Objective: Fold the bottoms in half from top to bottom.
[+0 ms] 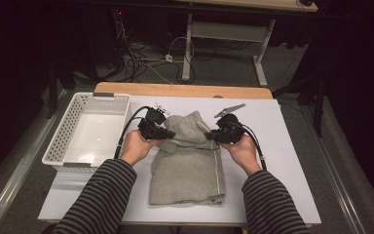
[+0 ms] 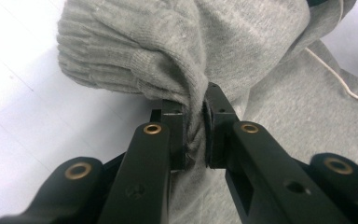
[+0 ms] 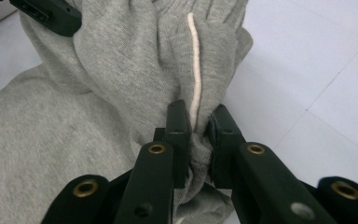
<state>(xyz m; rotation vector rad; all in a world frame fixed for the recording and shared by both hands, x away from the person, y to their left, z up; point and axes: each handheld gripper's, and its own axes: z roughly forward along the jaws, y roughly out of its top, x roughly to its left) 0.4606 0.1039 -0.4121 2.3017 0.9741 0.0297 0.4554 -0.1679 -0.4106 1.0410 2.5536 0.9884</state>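
Observation:
A grey knitted garment [image 1: 187,165] with a pale stripe down its right side lies on the white table sheet [image 1: 282,165], its far end lifted and folded toward me. My left gripper [image 1: 161,132] is shut on the garment's left edge [image 2: 193,126], the cloth bunched between its pads. My right gripper [image 1: 213,136] is shut on the right edge beside the pale stripe [image 3: 195,93], fabric [image 3: 198,140] pinched between its jaws. Part of the left gripper [image 3: 51,14] shows at the top left of the right gripper view.
A white latticed basket [image 1: 88,127] stands at the table's left. The wooden table edge [image 1: 185,90] runs along the back. Beyond it are a desk frame [image 1: 224,39] and cables [image 1: 141,58] on the floor. White sheet lies bare to the right of the garment.

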